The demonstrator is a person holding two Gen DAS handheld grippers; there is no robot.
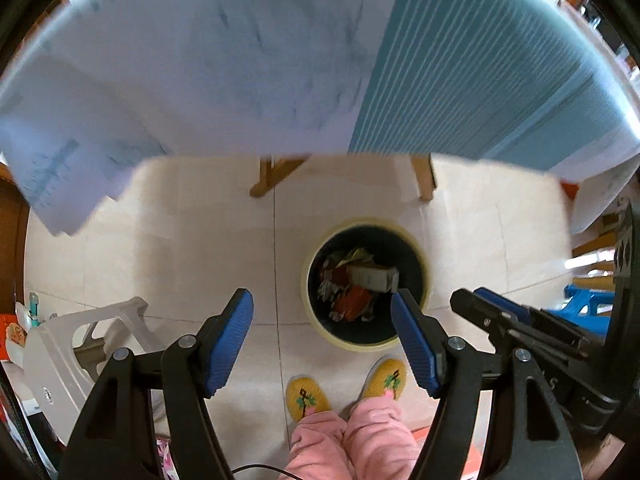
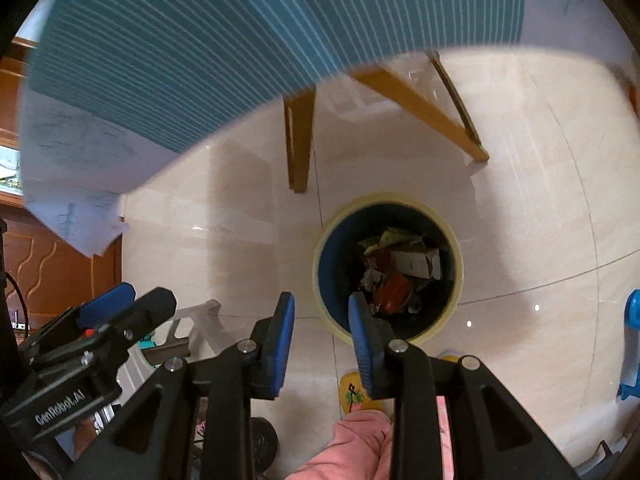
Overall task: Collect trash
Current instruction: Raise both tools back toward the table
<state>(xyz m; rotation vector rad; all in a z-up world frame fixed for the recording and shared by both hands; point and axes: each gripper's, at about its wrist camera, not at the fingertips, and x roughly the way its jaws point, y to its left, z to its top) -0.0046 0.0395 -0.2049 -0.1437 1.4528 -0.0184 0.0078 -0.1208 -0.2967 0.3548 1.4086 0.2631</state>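
Blue-padded fingers of the left tool [image 1: 322, 344] fill the lower part of the left view, spread wide, nothing between them. Between the pads, at bottom centre: pink trouser legs [image 1: 352, 440] and two yellow slippers [image 1: 307, 396] on the tiled floor [image 1: 180, 220].

Just above the right pad sits the bin [image 1: 366, 284], round, pale rim, dark inside. Trash [image 1: 358, 284] lies in it: a white carton, red and crumpled pieces, a bit of yellow wrapper.

Right tool [image 1: 484, 304] enters the left view at the lower right edge. In its own view the right tool [image 2: 321, 332] points down at the floor, pads parted by a moderate gap, holding nothing. Bin [image 2: 386, 264] appears right of centre in that view, its near rim partly behind the right pad; trash [image 2: 400, 276] visible inside.

Desk [image 1: 240, 60] spans the top of both views, covered with white paper and a teal ribbed mat [image 1: 480, 72]. Wooden legs [image 2: 299, 140] drop from it to the floor above the bin.

White plastic stool [image 1: 60, 360] at lower left of the left view. Blue plastic item [image 2: 632, 344] at the right edge of the right view, kind unclear.
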